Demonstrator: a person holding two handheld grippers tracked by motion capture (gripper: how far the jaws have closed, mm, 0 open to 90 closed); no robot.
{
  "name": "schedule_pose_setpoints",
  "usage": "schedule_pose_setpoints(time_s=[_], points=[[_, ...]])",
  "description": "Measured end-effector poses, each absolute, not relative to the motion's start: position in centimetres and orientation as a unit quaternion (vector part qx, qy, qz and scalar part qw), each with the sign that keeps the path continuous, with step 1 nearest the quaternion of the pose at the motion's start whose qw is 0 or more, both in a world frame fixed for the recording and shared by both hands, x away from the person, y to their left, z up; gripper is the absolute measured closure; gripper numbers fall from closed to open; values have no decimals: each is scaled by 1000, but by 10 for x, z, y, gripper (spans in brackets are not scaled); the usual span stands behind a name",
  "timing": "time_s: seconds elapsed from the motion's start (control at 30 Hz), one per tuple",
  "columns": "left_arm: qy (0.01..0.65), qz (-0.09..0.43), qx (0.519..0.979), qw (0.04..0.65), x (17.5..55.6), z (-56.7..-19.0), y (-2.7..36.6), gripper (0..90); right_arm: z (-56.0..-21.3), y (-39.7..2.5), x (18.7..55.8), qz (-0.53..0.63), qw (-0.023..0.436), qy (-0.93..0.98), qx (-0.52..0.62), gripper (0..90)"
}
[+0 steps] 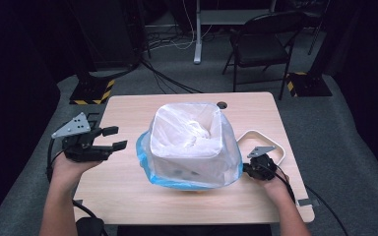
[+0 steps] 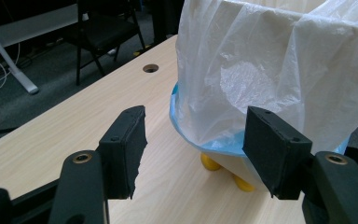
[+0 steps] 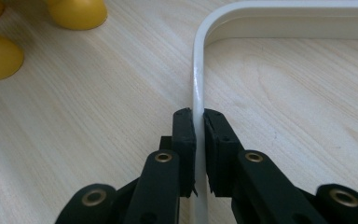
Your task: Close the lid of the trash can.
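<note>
I am holding the left gripper [image 1: 112,138] off the left side of the bench [image 1: 128,191], its jaws standing wide apart with nothing between them, pointing toward the white bin [image 1: 189,147] near the bench's middle. The bin is wearing a clear bag [image 2: 270,65] with a blue edge and sitting on yellow feet [image 2: 210,162]. My right gripper [image 3: 199,140] is pinching the thin white frame [image 3: 198,70] lying flat just right of the bin.

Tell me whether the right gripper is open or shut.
Shut. In the right gripper view, the right gripper has its two black fingers pressed against either side of the white frame lying on the table.
</note>
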State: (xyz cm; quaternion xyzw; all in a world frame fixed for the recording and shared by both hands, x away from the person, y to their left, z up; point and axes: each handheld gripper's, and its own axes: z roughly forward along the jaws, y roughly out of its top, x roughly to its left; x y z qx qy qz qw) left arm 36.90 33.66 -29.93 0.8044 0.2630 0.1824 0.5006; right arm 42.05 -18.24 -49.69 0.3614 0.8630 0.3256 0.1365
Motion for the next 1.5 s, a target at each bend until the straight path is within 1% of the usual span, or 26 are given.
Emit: schedule_pose_setpoints(time_s=[0.33, 0.63, 0.73, 0.87, 1.0, 1.23, 1.5], points=[[265, 186, 805, 497, 369, -300, 336, 383, -499, -182, 422, 329, 130, 860, 366, 830], [266, 187, 802, 501, 367, -300, 338, 383, -495, -178, 422, 322, 139, 865, 359, 843], [265, 189, 801, 501, 367, -300, 339, 384, -488, -178, 420, 333, 135, 860, 362, 843], [269, 189, 799, 503, 368, -301, 341, 384, -484, -178, 420, 338, 145, 860, 352, 845], [270, 188, 796, 508, 368, -302, 341, 386, -480, -179, 420, 342, 143, 858, 356, 845], [261, 180, 808, 496, 370, -306, 332, 386, -472, -183, 422, 348, 136, 854, 362, 844], [260, 179, 809, 496, 370, -306, 330, 386, -451, -182, 425, 358, 129, 856, 349, 843]])
